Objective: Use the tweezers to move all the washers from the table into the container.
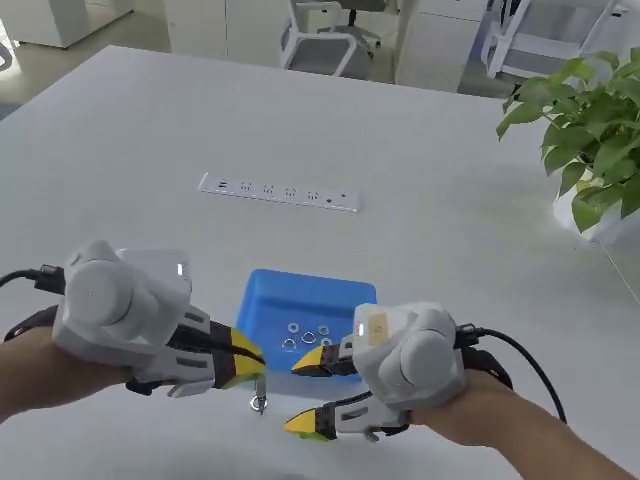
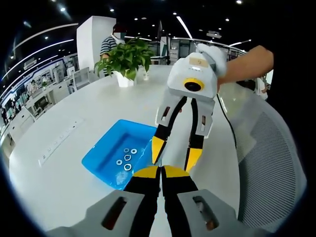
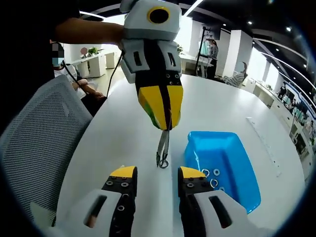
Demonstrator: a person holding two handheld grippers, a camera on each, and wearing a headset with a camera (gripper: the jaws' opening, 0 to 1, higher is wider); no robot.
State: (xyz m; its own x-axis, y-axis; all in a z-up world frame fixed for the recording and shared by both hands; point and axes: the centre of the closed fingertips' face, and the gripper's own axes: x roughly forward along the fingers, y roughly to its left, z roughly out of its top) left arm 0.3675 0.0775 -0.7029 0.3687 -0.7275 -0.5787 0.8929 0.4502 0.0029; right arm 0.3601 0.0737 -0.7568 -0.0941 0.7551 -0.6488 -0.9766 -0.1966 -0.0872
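My L gripper [image 3: 165,121] clamped on slim metal tweezers [image 3: 163,145] | tips at silver ring washer [image 3: 163,164] | R gripper [image 3: 157,173] wide apart, empty

White table [image 1: 450,230] across head view. Power strip [image 1: 280,192] mid-table at 12 o'clock. Potted plant [image 1: 590,110] on table at 2 o'clock. Office chairs [image 1: 330,40] beyond far edge at 12 o'clock. Grey mesh chair [image 3: 39,138] at 9 o'clock in right gripper view. In left gripper view, dark ceiling with strip light [image 2: 183,25] at 12 o'clock, white column [image 2: 91,37] at 11 o'clock.

Open-plan office (desks [image 2: 37,96], swivel chairs [image 1: 325,42])
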